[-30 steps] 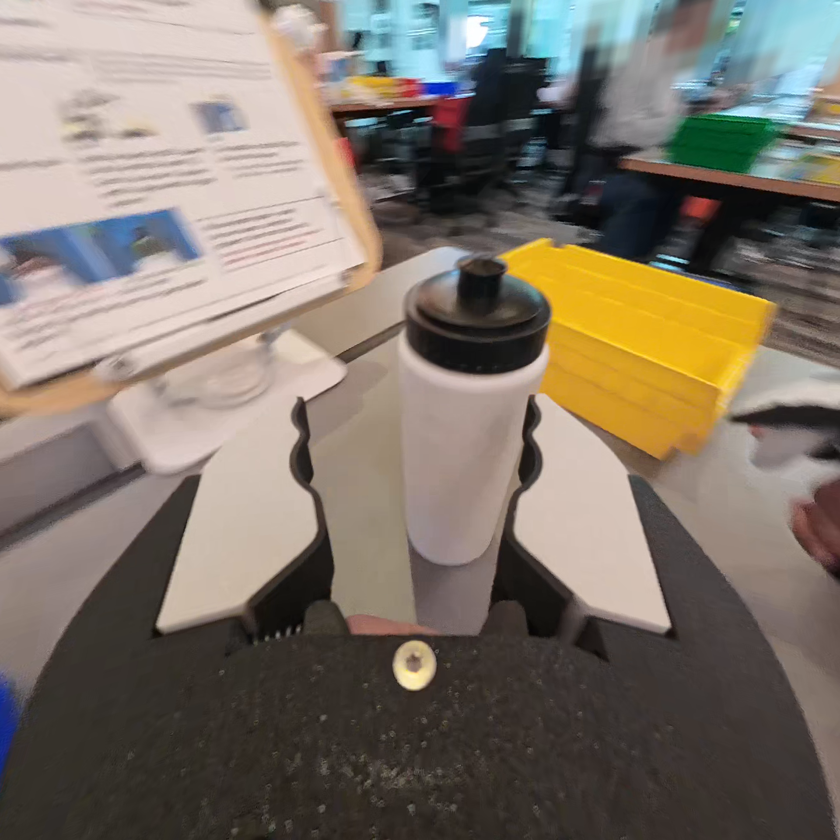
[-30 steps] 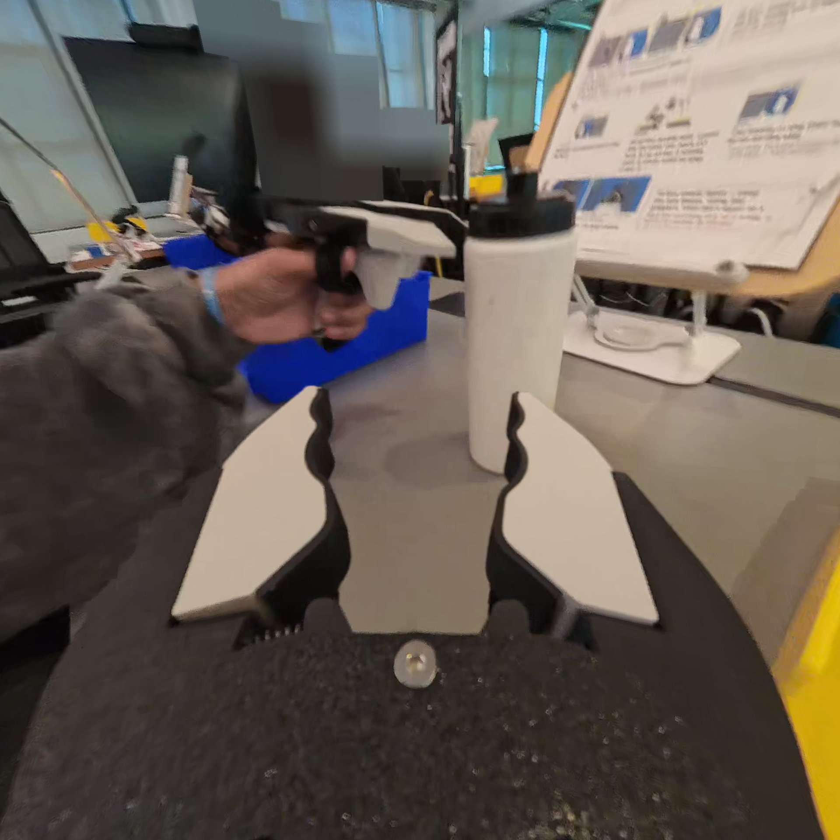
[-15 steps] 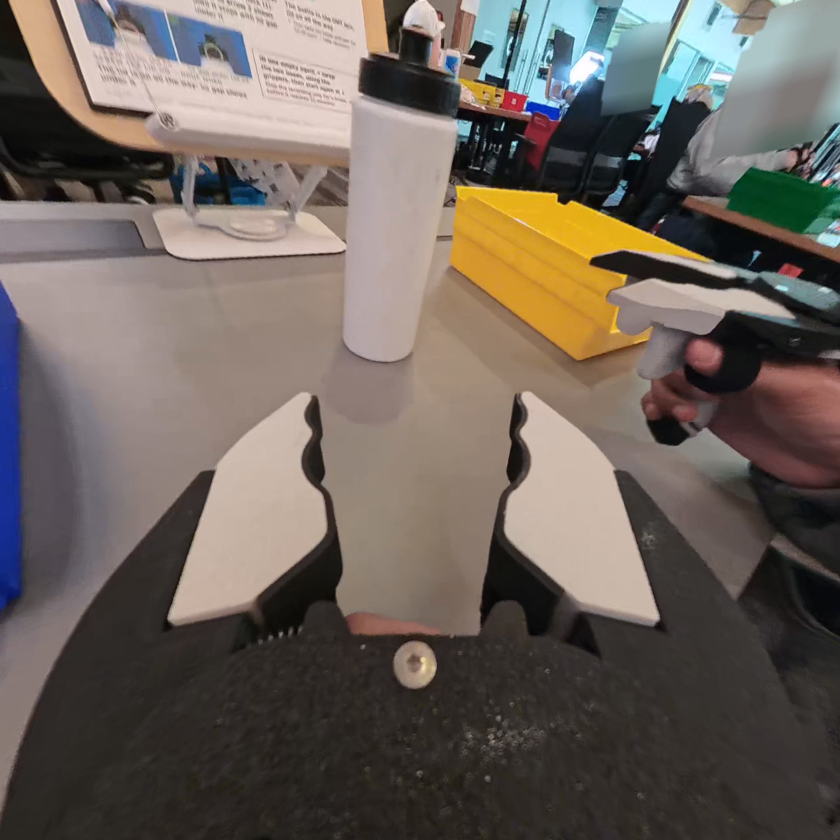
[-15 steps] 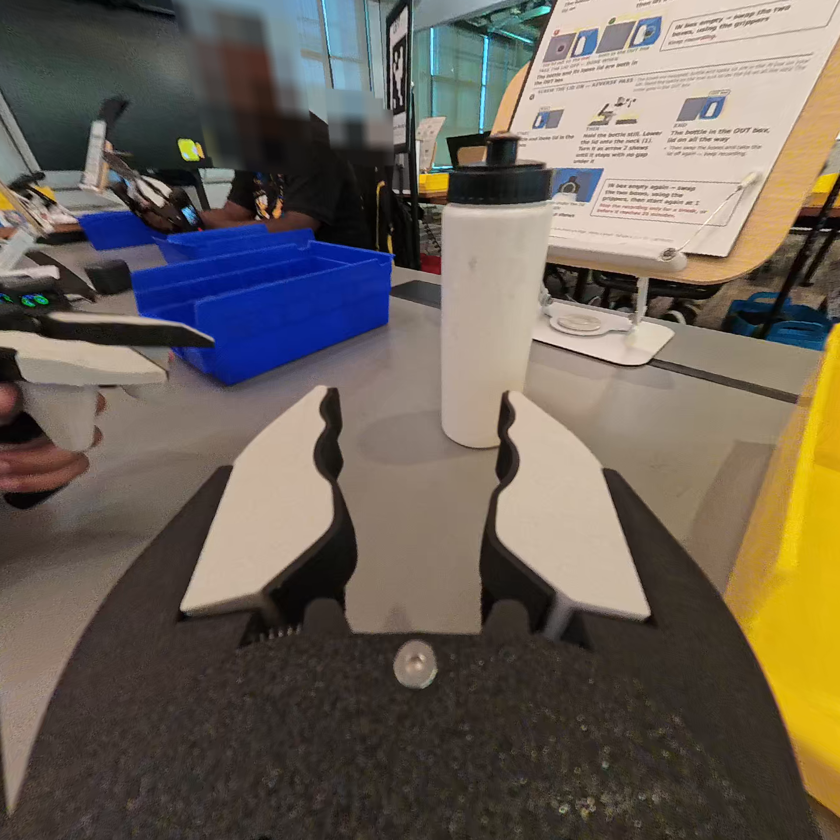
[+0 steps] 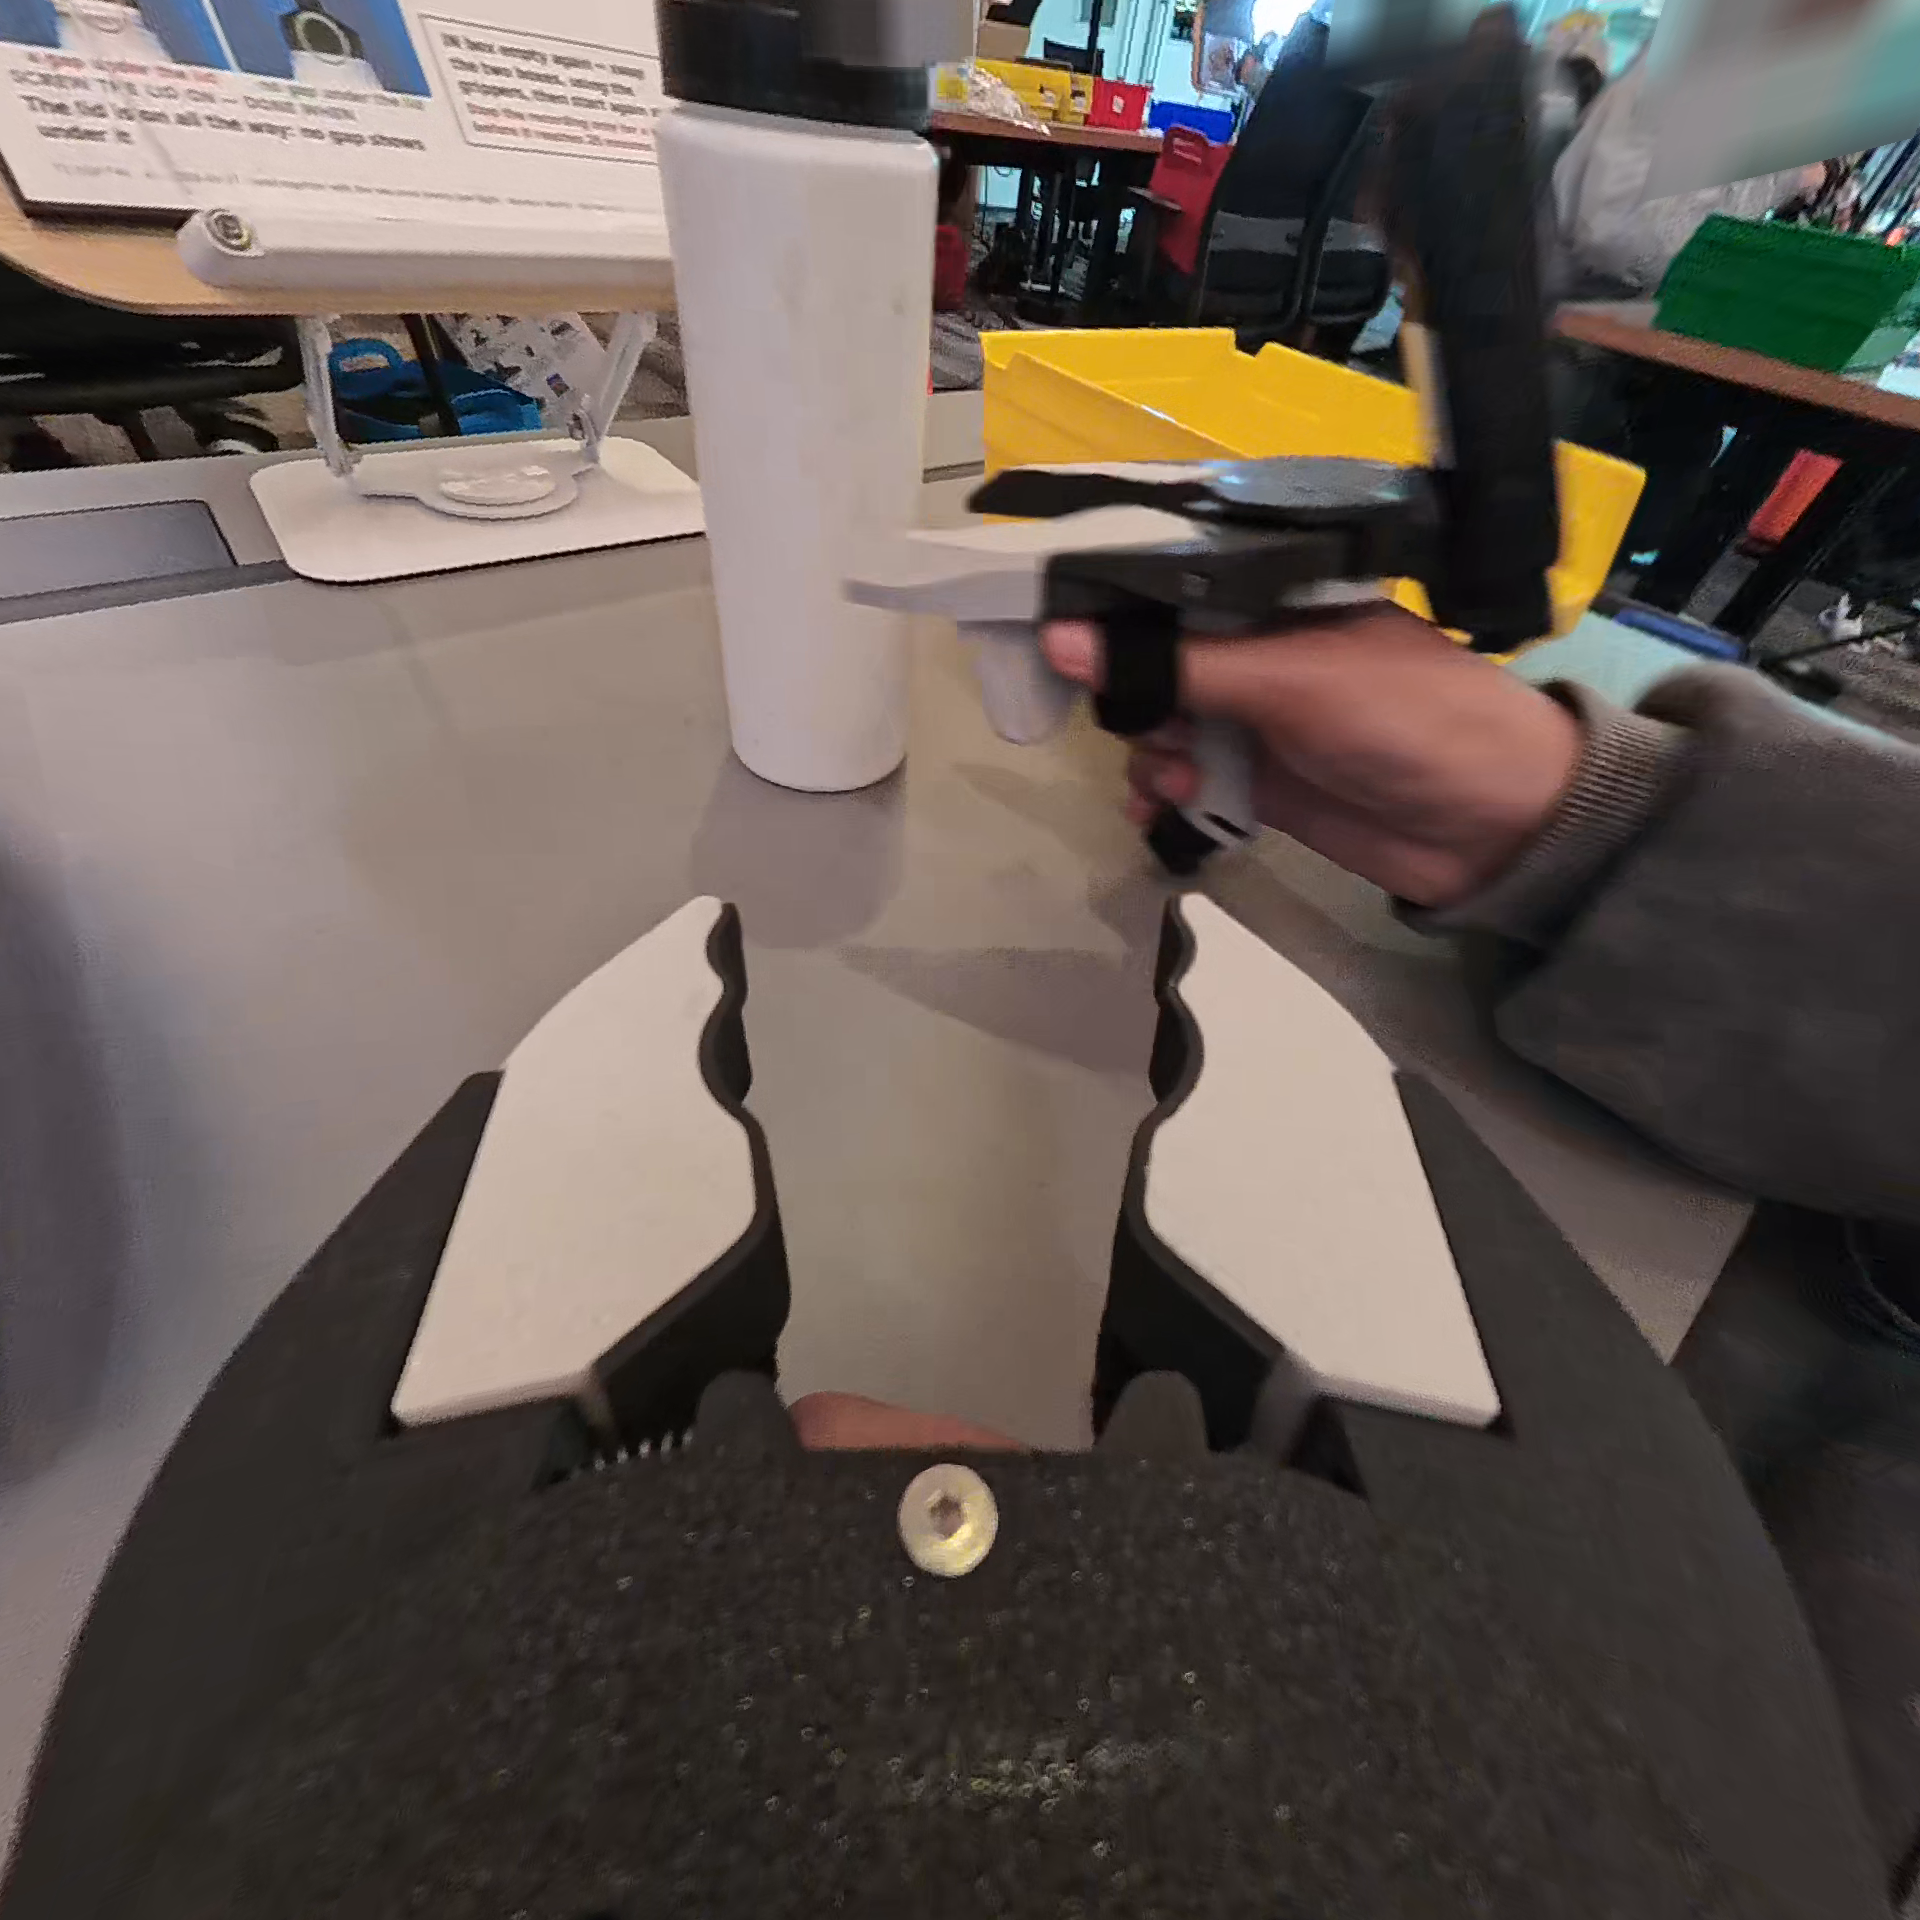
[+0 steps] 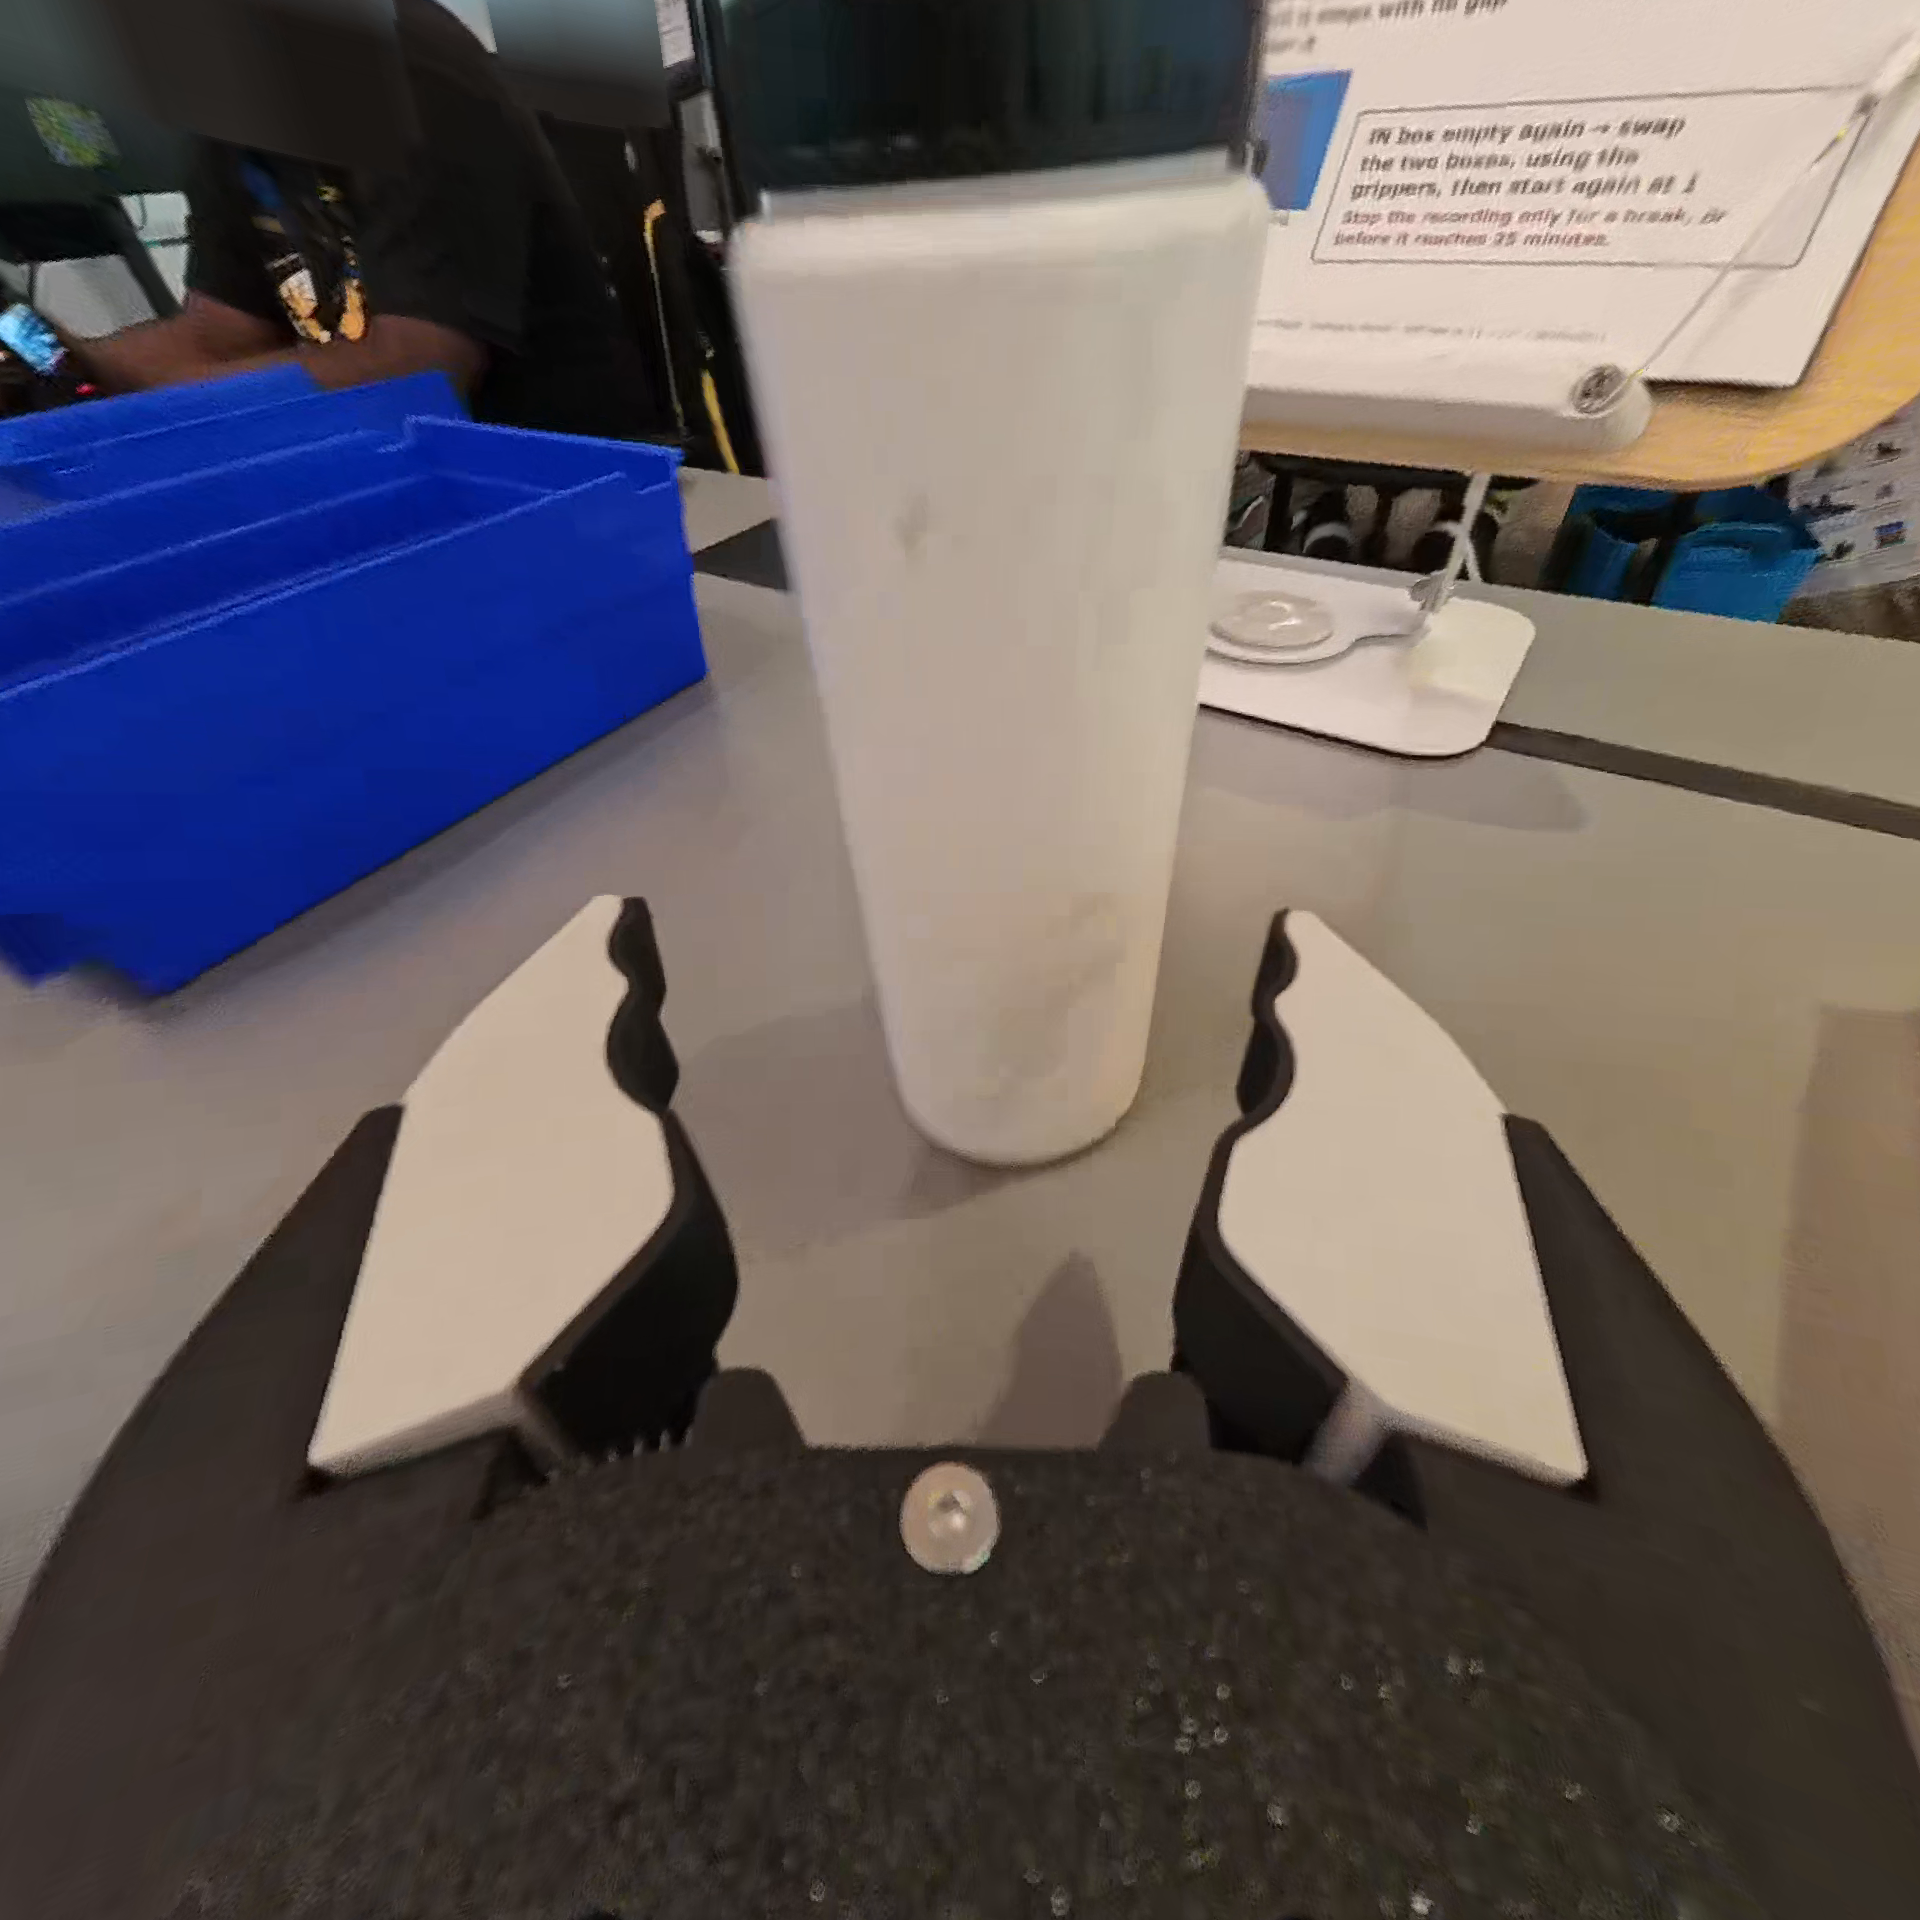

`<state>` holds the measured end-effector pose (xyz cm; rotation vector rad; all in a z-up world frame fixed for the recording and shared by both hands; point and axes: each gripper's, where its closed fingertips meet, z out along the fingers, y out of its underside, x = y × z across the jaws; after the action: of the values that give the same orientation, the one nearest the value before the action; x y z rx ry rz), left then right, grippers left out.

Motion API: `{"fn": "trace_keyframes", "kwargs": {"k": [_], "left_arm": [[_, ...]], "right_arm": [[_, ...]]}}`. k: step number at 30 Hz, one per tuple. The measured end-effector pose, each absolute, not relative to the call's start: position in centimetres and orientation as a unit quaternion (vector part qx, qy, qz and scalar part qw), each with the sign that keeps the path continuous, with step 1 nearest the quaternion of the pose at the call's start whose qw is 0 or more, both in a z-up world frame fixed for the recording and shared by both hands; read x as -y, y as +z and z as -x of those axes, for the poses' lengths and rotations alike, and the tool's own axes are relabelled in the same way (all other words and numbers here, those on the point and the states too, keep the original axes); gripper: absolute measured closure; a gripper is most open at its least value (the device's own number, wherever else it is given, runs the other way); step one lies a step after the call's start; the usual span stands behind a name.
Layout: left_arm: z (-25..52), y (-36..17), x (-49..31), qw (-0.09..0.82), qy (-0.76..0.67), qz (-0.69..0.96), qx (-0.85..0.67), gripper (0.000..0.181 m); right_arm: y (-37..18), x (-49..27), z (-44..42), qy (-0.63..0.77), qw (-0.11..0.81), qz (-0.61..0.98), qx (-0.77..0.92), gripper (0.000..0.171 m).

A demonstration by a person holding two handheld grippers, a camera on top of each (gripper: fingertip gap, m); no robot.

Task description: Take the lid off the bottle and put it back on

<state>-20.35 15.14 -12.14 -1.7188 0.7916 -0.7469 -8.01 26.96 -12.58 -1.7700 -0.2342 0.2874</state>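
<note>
White bottle (image 6: 997,665) x1, black lid (image 6: 987,83) on, 2 grippers spread: left gripper (image 5: 945,987), right gripper (image 6: 956,997)

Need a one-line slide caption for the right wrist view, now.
Open right gripper closing in on the upright white bottle, black lid on, blue bin left.
</note>
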Motion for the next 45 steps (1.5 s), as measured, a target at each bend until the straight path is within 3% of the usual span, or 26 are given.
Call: {"fn": "trace_keyframes", "kwargs": {"k": [4, 6, 9, 13, 20, 23, 26, 31, 38, 45], "left_arm": [[20.4, -12.4, -14.9, 0.530, -0.296, 0.716, -0.346, 0.106], [20.4, -12.3, -15.1, 0.528, -0.303, 0.716, -0.341, 0.107], [20.4, -12.7, -15.4, 0.511, -0.319, 0.726, -0.332, 0.107], [20.4, -12.6, -15.5, 0.499, -0.341, 0.729, -0.320, 0.108], [20.1, -12.6, -14.8, 0.517, -0.305, 0.720, -0.348, 0.108], [19.8, -12.9, -14.4, 0.522, -0.286, 0.715, -0.366, 0.109], [19.4, -12.9, -14.2, 0.527, -0.278, 0.709, -0.378, 0.109], [19.1, -13.4, -13.9, 0.516, -0.277, 0.712, -0.387, 0.110], [19.3, -13.2, -14.2, 0.515, -0.284, 0.715, -0.378, 0.110], [19.5, -13.3, -14.5, 0.512, -0.286, 0.719, -0.372, 0.110]], "right_arm": [[-13.3, -31.8, 9.1, 0.142, 0.613, 0.769, 0.110, 0.057], [-13.3, -32.5, 9.5, 0.127, 0.606, 0.772, 0.142, 0.084], [-12.6, -32.1, 8.0, 0.095, 0.600, 0.781, 0.142, 0.085], [-7.3, -29.6, 5.7, 0.071, 0.632, 0.757, 0.152, 0.086], [7.6, -21.1, -3.0, -0.076, 0.695, 0.697, 0.158, 0.086], [9.0, -18.4, -8.8, -0.152, 0.655, 0.723, 0.161, 0.086], [6.7, -17.4, -14.6, -0.202, 0.594, 0.768, 0.130, 0.086], [-3.4, -19.2, -20.3, -0.218, 0.428, 0.875, 0.068, 0.086], [-15.9, -21.3, -21.4, -0.216, 0.207, 0.947, 0.113, 0.085], [-19.5, -21.8, -21.2, -0.201, 0.167, 0.957, 0.129, 0.085]]}}
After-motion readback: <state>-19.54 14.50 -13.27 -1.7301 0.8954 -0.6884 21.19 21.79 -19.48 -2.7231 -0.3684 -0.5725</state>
